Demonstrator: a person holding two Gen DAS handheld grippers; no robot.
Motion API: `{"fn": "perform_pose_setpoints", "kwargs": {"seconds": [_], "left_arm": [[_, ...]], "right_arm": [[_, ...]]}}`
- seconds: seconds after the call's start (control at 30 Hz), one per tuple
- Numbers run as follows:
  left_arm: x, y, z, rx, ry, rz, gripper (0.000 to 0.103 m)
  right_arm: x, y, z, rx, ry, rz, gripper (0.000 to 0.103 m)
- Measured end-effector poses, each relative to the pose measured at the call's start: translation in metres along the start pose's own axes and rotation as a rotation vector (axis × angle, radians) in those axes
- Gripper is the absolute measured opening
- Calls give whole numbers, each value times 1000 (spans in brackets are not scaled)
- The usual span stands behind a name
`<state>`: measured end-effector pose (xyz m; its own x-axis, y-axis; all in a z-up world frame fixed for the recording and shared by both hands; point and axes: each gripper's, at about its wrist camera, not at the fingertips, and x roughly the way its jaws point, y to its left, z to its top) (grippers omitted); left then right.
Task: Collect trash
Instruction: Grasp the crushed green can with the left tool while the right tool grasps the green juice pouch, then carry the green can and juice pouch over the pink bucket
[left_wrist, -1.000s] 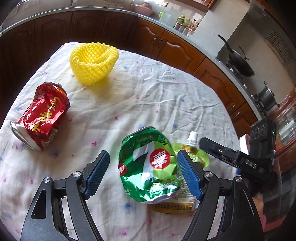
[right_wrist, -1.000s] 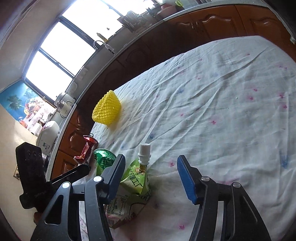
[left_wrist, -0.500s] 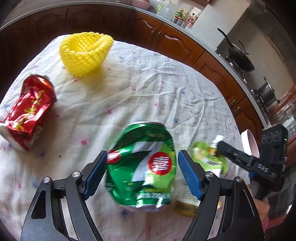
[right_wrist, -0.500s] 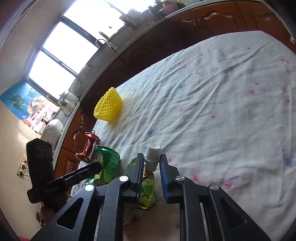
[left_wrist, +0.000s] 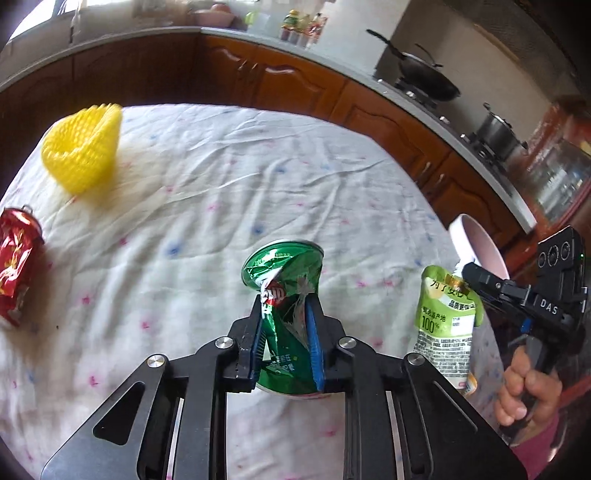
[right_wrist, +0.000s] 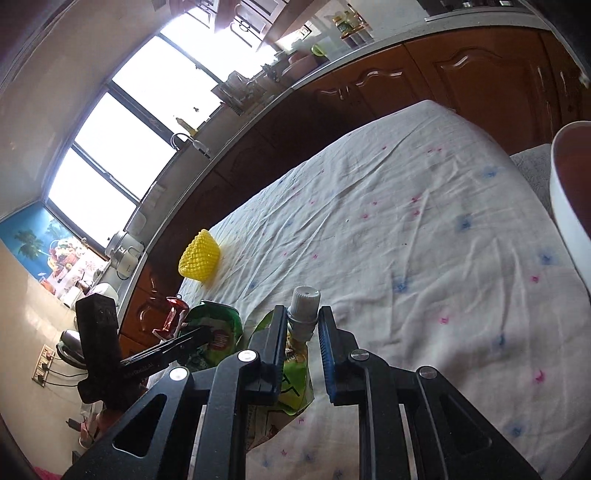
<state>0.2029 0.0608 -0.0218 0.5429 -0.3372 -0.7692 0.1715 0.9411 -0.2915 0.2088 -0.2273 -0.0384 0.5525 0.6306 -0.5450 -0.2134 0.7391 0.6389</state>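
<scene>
Your left gripper (left_wrist: 284, 325) jaws pinch the crushed green aluminium can (left_wrist: 282, 273), lifted above the cloth-covered worktop (left_wrist: 221, 206); your right gripper (right_wrist: 301, 332) jaws clamp the green spouted drink pouch (right_wrist: 295, 373) at its grey cap, near the white bin (right_wrist: 569, 206).

Open tablecloth (left_wrist: 295, 177) between yellow net (left_wrist: 83, 147) and bowl (left_wrist: 480, 247).

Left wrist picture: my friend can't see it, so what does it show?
The left tool squeezes a crushed green can above a white tablecloth. To the right, the right tool holds a green juice pouch; a red can and yellow foam net lie left.
</scene>
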Motion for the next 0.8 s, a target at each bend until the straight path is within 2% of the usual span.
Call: {"fn": "perform_pose_setpoints", "kwargs": {"seconds": [0.3,0.8], "left_arm": [[-10,-57,2,119,-55,-34,14],[-9,-135,6,222,-77,-130,14]], "right_arm": [[-40,-11,-4,8,-74,-39,17],[-117,-35,-12,6,-255,-225,17]]}}
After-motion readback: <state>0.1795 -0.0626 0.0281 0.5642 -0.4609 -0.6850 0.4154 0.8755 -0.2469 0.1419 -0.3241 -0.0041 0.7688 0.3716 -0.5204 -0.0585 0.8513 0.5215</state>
